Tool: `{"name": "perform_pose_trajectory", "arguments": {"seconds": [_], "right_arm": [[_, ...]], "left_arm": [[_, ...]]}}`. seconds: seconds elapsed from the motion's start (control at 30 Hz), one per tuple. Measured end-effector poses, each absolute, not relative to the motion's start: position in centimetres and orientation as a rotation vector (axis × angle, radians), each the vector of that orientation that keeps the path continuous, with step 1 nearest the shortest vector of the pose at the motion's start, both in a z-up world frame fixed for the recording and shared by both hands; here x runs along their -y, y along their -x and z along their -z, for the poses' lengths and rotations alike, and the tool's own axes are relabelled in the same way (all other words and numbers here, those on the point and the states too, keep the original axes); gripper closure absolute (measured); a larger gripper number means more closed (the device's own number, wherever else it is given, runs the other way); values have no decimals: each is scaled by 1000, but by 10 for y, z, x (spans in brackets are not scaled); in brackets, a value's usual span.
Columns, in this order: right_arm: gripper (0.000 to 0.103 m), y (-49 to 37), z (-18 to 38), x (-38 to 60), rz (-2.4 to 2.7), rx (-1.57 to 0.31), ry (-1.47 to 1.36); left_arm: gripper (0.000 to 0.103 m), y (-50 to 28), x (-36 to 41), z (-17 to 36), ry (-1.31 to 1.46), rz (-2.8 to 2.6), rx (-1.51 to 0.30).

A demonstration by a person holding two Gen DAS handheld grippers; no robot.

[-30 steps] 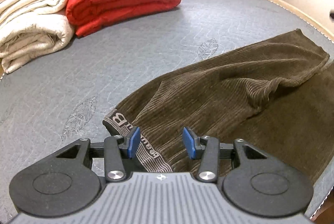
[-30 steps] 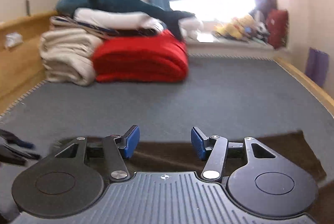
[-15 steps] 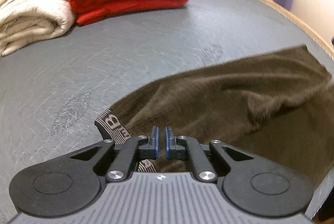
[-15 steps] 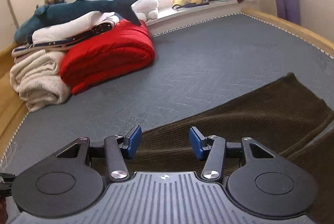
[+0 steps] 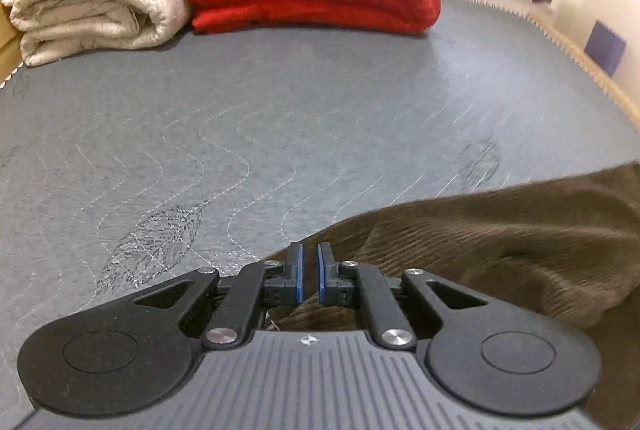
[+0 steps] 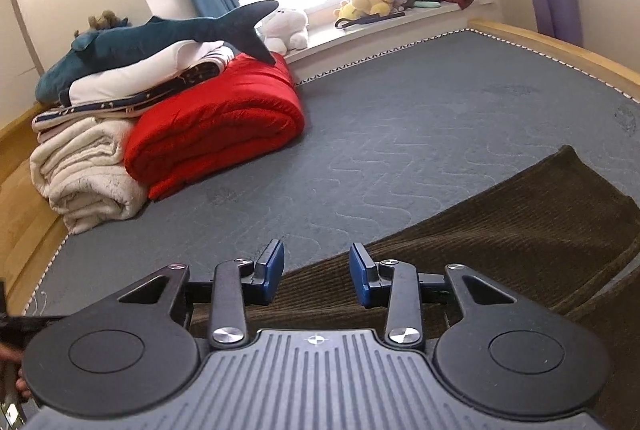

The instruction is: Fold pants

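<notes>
Mattress, bedroom w/ window. Corduroy pants run lengthwise toward far right. Your left tool pinches them; right tool wide.

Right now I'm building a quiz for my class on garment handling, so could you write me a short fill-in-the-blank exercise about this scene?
1. The left gripper is shut on the brown ____.
2. The fingers of the right gripper are ____, above the pants.
3. The folded blanket beside the cream one is ____.
4. The plush toy on top of the bedding pile is a ____.

Missing words: pants; open; red; shark
</notes>
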State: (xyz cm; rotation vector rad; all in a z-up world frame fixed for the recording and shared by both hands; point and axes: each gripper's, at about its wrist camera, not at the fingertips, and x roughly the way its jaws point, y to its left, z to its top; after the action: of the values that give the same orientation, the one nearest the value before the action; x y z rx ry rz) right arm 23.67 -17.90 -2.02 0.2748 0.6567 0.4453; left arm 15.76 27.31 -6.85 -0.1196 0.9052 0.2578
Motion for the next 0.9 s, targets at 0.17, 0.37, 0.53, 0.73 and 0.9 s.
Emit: {"name": "perform_pose_trajectory", "arguments": {"seconds": [0.17, 0.37, 0.53, 0.73, 0.9], "right_arm": [[65, -238, 23, 175, -439, -655, -211], [65, -241, 26, 166, -449, -663, -160], [65, -243, 32, 152, -442, -681, -114], [65, -249, 36, 138, -439, -697, -92], [65, -248, 39, 133, -446, -704, -80]], "left_arm": [[64, -170, -272, 89, 66, -223, -911], [27, -189, -286, 117, 118, -276, -906], [25, -204, -284, 146, 106, -261, -956], [53, -205, -284, 148, 49, -260, -951], [91, -202, -274, 143, -11, -228, -959]]}}
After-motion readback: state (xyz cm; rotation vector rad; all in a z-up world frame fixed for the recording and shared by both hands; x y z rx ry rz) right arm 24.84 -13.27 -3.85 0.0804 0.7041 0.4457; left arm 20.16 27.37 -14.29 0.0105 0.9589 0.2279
